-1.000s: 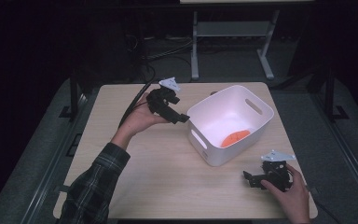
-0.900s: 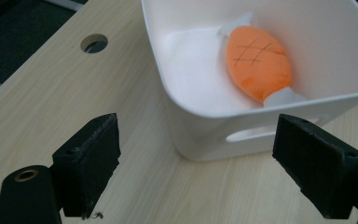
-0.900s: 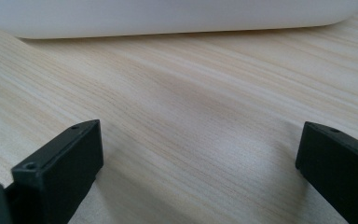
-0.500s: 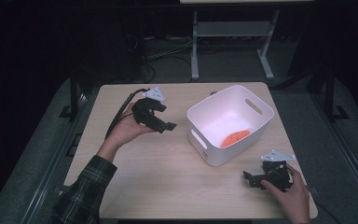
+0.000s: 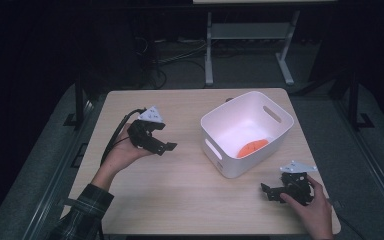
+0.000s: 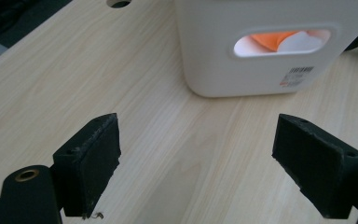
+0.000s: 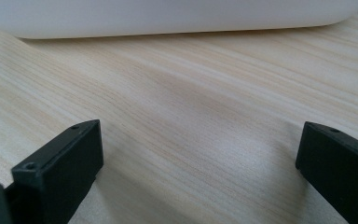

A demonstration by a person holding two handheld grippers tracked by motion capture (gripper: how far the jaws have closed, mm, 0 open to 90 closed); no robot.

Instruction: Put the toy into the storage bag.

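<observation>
A white bin (image 5: 275, 117) with handle slots stands right of the table's middle, and an orange object (image 5: 252, 147) lies on its floor. Through the bin's handle slot (image 6: 282, 43) the orange object (image 6: 270, 38) shows again. My left gripper (image 5: 166, 146) hovers over the table's left half, left of the bin, held in a hand; its jaws are open with nothing between them (image 6: 198, 163). My right gripper (image 5: 271, 192) rests near the front right corner, below the bin, open and empty (image 7: 198, 163). The bin's white wall (image 7: 168, 16) runs across the top of the right gripper view.
The wooden table (image 5: 180, 200) has a small round hole (image 6: 120, 3) near its back edge. A metal stand (image 5: 250, 35) and cables (image 5: 175, 55) lie on the dark floor behind. Dark floor surrounds the table on both sides.
My left gripper has drawn back from the bin's rim, moving left and toward the front. The right gripper has stayed put.
</observation>
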